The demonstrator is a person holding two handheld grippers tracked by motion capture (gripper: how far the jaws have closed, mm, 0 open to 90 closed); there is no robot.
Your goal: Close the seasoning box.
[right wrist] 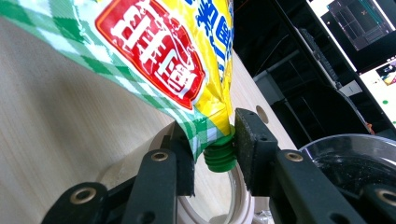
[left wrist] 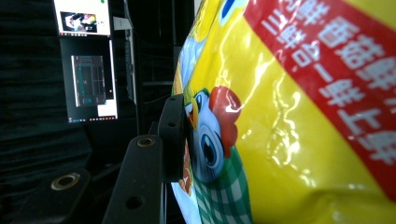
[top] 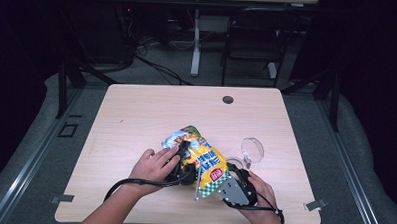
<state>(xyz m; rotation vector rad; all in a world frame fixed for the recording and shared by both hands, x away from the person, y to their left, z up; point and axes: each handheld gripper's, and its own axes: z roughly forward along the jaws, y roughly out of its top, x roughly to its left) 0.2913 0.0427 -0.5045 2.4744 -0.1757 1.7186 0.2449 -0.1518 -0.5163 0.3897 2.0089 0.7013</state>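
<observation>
Left gripper [top: 181, 159] jaws clamp the upper body of the yellow pouch [top: 201, 157], lying tilted near the worktop [top: 136, 110] front centre. Right gripper [right wrist: 214, 154] jaws closed on the pouch's green cap [right wrist: 219, 153] at its lower corner. Clear round container [top: 253, 148] sits just right of the pouch.

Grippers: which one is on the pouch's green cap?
The right gripper: its jaws close on the green screw cap at the corner of the yellow pouch. The left gripper presses the pouch's printed body instead.
</observation>
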